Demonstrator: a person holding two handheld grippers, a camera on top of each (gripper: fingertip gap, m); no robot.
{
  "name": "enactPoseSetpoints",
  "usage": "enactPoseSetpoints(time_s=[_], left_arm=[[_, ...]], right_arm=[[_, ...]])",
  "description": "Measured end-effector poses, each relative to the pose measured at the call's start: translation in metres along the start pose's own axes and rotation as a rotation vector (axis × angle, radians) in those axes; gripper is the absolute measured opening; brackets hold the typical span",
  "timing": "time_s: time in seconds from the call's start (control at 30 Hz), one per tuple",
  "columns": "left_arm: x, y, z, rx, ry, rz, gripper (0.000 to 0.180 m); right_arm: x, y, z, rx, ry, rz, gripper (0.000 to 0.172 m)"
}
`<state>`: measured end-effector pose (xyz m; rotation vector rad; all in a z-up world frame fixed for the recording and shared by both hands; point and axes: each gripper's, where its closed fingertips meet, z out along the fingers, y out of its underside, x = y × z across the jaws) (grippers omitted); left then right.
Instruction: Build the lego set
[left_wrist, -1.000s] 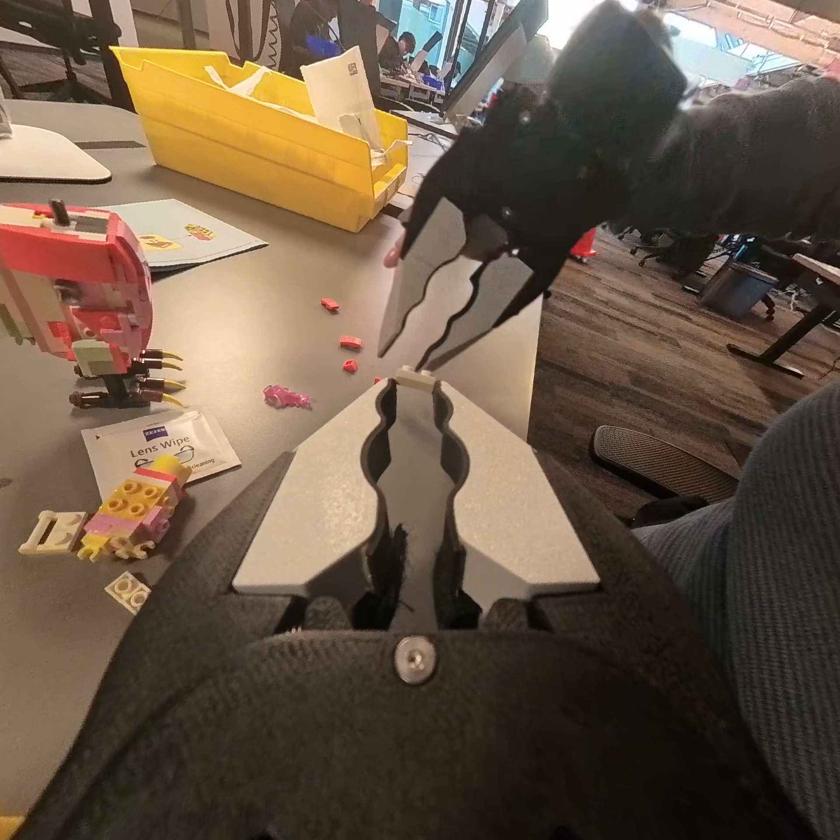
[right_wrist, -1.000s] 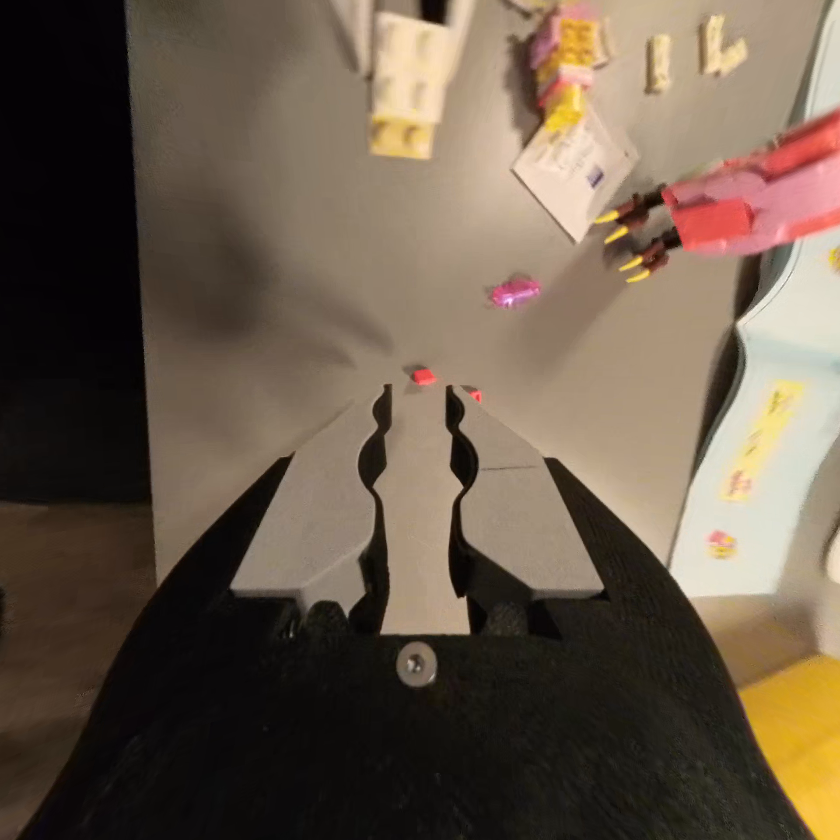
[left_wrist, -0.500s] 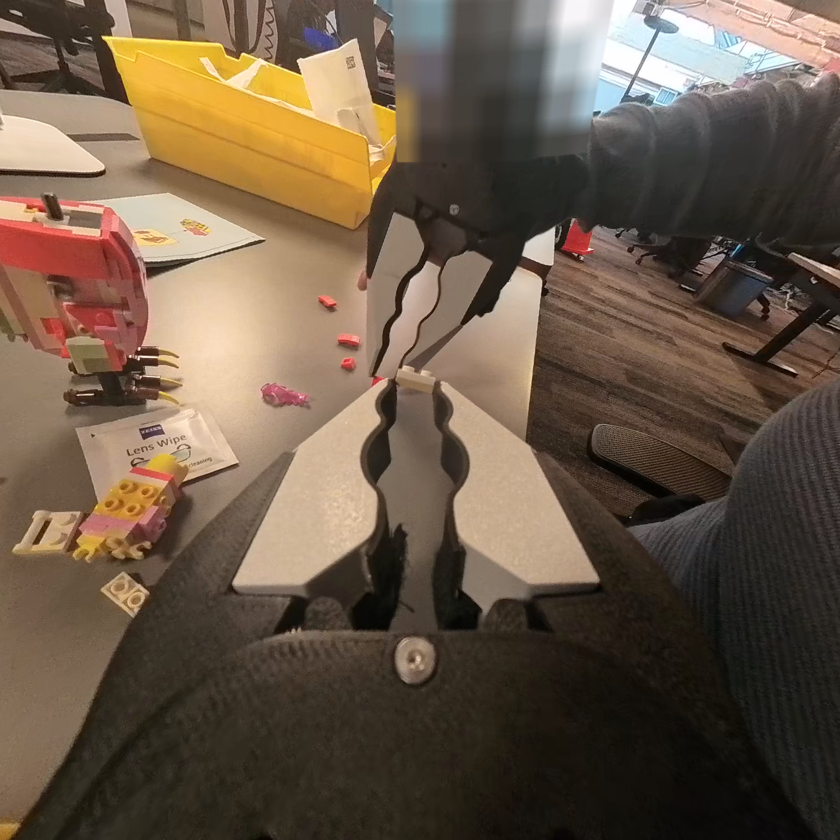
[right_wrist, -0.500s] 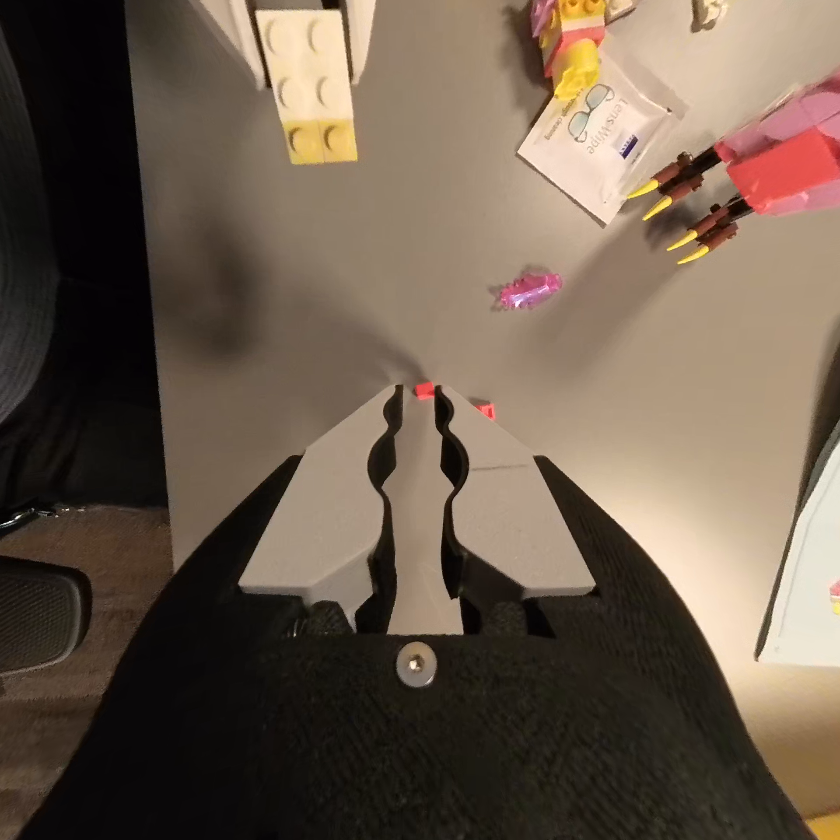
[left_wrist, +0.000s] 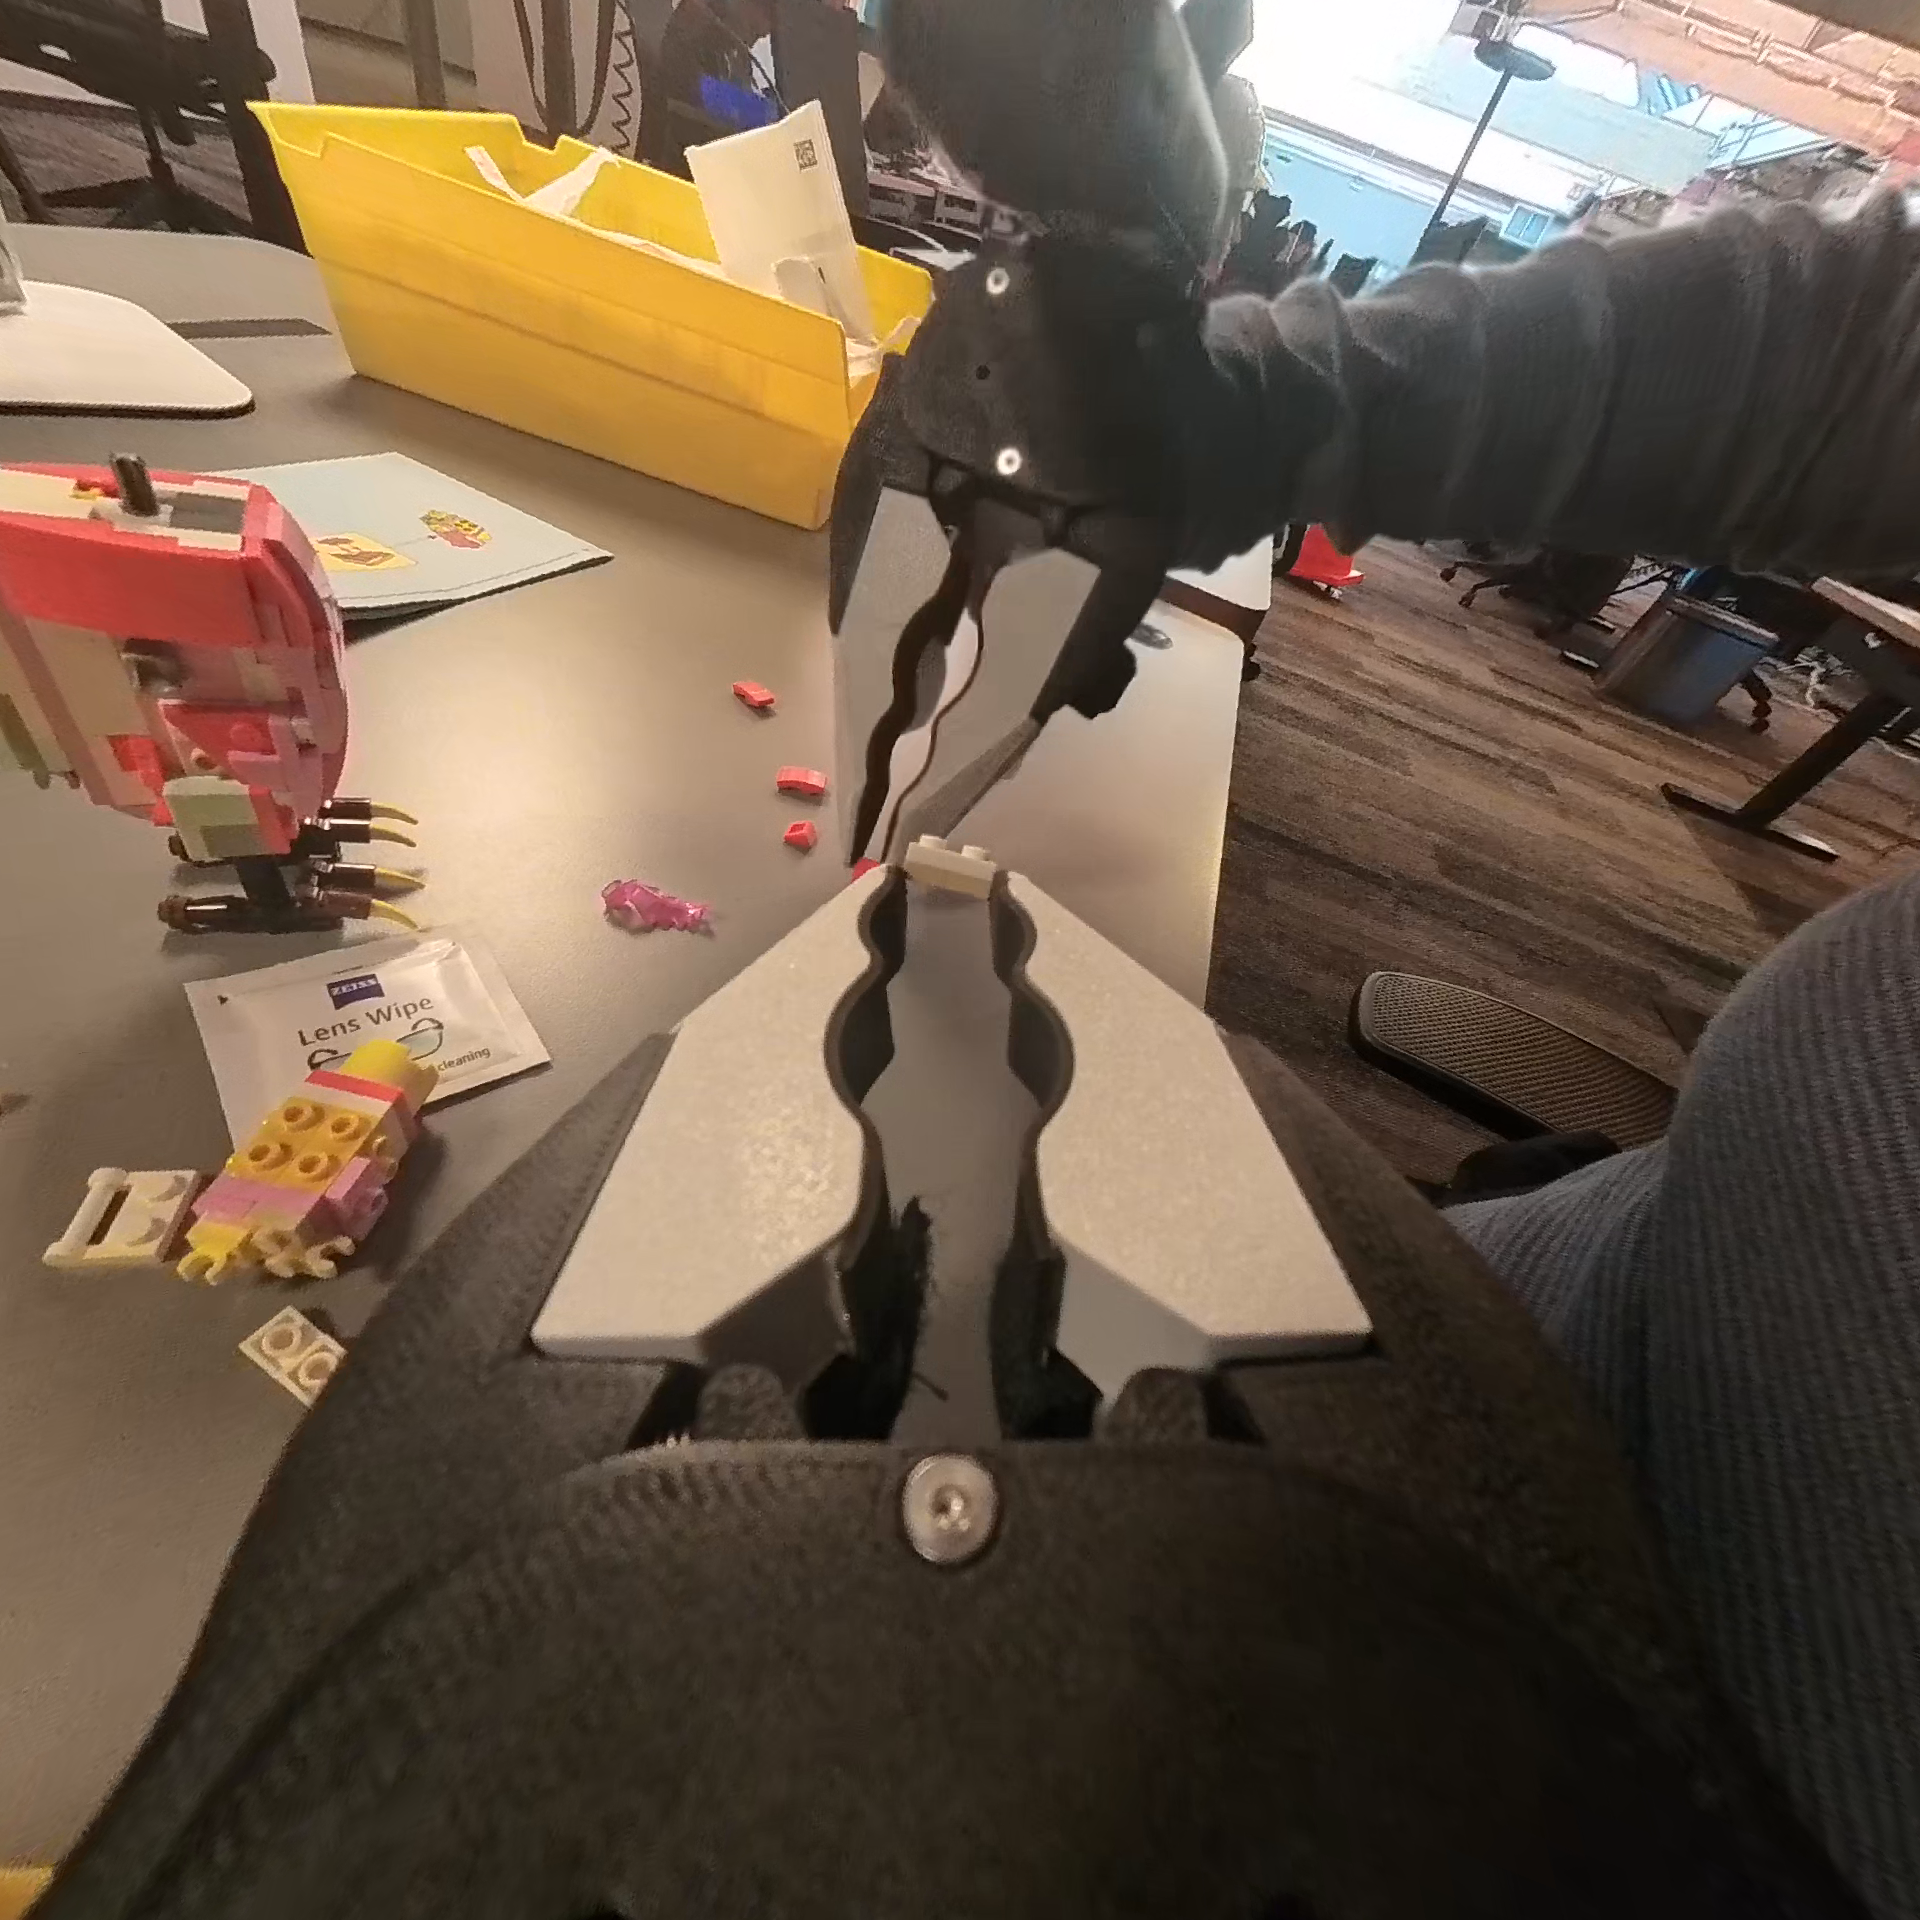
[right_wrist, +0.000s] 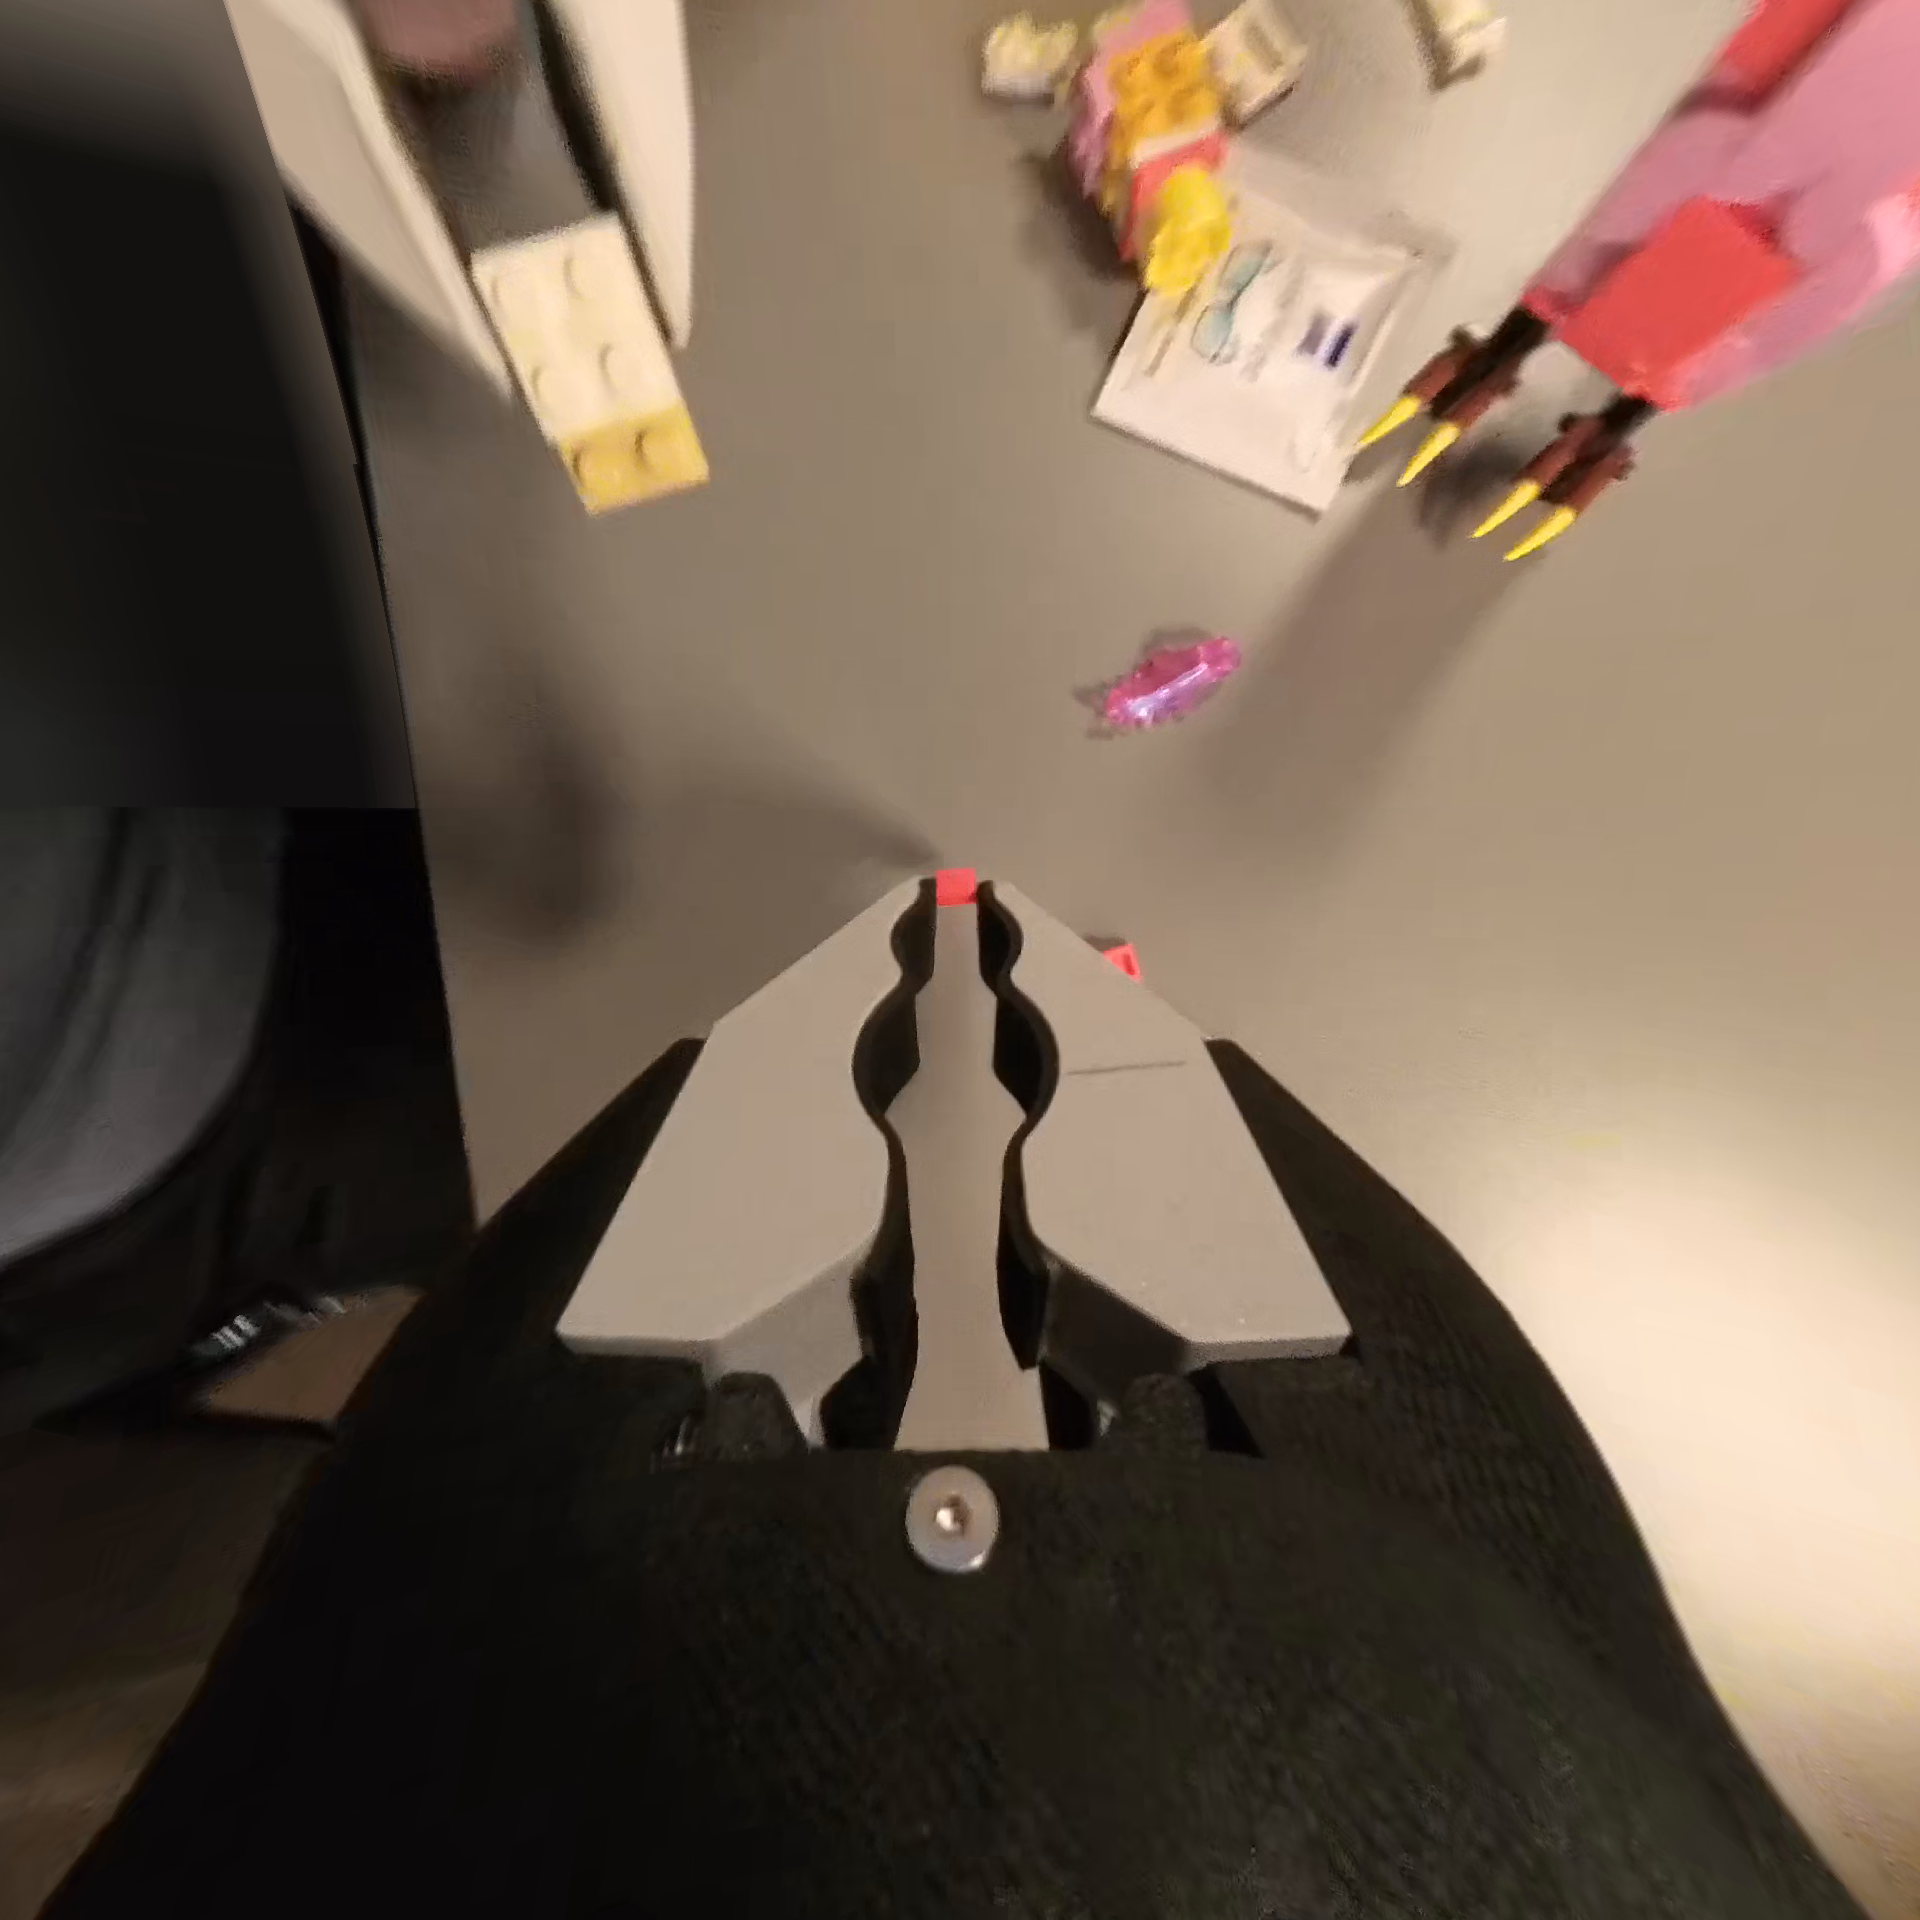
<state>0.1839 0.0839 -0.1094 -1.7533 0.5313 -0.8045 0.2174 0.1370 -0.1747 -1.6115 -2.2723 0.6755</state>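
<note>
Centrally, left gripper (left_wrist: 948, 881) clamped a cream brick (left_wrist: 945, 868); right gripper (right_wrist: 957, 896), jaws narrow, pinched a small red piece (right_wrist: 956, 889) on the grey table (right_wrist: 831, 675).

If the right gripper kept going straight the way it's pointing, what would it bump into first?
Probably the grey table. The right gripper points down at it with a small red brick between its fingertips, so that brick would likely press into the tabletop first. How far it hangs above the table is hard to tell.
</note>
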Motion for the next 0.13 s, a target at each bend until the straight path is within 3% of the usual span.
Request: enactPoseSetpoints(time_s=[0.13], left_arm=[[-0.002, -0.004, -0.001, 0.023, -0.061, 0.088, 0.014]], right_arm=[[0.000, -0.023, -0.011, 0.228, -0.078, 0.306, 0.006]])
